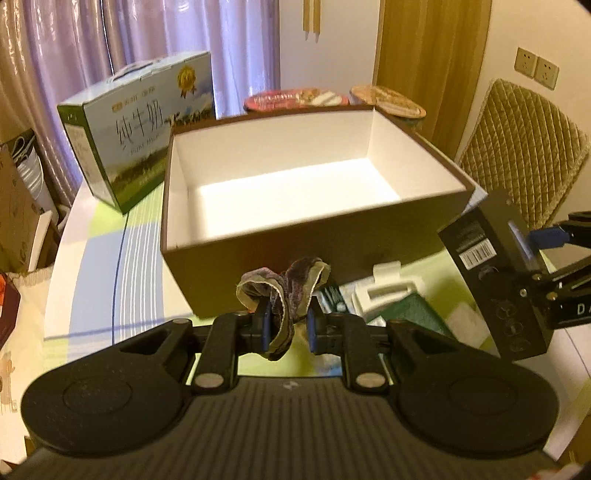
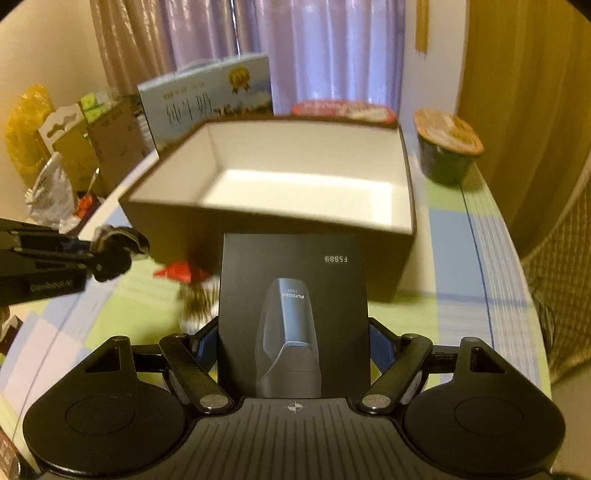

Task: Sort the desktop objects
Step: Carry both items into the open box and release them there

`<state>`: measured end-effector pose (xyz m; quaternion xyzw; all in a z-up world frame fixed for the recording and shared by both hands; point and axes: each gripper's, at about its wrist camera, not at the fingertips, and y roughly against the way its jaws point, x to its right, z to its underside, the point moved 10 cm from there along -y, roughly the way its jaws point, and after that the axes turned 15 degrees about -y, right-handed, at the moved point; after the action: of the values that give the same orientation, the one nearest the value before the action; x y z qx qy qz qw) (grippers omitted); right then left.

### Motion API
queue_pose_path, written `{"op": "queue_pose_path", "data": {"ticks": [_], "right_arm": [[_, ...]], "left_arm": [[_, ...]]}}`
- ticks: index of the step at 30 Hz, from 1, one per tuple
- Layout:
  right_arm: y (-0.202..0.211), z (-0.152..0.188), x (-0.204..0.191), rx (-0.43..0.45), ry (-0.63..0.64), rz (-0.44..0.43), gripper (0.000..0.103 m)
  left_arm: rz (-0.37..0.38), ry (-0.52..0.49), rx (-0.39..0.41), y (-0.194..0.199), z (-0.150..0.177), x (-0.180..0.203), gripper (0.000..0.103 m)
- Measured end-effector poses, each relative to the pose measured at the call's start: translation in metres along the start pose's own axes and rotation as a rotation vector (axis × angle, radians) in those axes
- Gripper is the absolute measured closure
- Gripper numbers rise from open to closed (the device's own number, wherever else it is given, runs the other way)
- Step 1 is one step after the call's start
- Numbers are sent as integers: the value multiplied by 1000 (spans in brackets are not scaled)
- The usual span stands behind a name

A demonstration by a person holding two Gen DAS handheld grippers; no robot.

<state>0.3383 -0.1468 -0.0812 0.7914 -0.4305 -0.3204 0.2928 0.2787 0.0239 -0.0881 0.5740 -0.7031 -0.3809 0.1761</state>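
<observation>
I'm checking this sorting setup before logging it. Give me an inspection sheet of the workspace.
Surface: table with a checked green and blue cloth.
Job's things: open box, white inside, nothing in it; cloth; black shaver box.
Clutter: milk carton, two noodle cups behind the box; small items near the box front, blurred.
Grippers: left hand-held gripper shut on the cloth; right hand-held gripper shut on the shaver box.
Cables: nothing seen.
Surroundings: curtains, chair, wall sockets, cartons beside the table.
</observation>
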Motion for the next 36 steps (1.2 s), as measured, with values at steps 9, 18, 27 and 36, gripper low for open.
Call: {"op": "queue_pose_path", "data": {"ticks": [9,18,27,36], "right_arm": [[-15,-65,-12,69,8,-35,27],[-51,-128,-10,94,-23,-53,27],[-116,-154,-3,39,-61,-22,27],[-171,-134,13,-119,-107,33,27]], "left_arm": [[-16,21,33,-19,-41,-19,88],[-8,56,52,-52,-85,-46,87],[55,107,-22,-119,-106,-59,87],[121,225,-233,-182,-69,-54,85]]}}
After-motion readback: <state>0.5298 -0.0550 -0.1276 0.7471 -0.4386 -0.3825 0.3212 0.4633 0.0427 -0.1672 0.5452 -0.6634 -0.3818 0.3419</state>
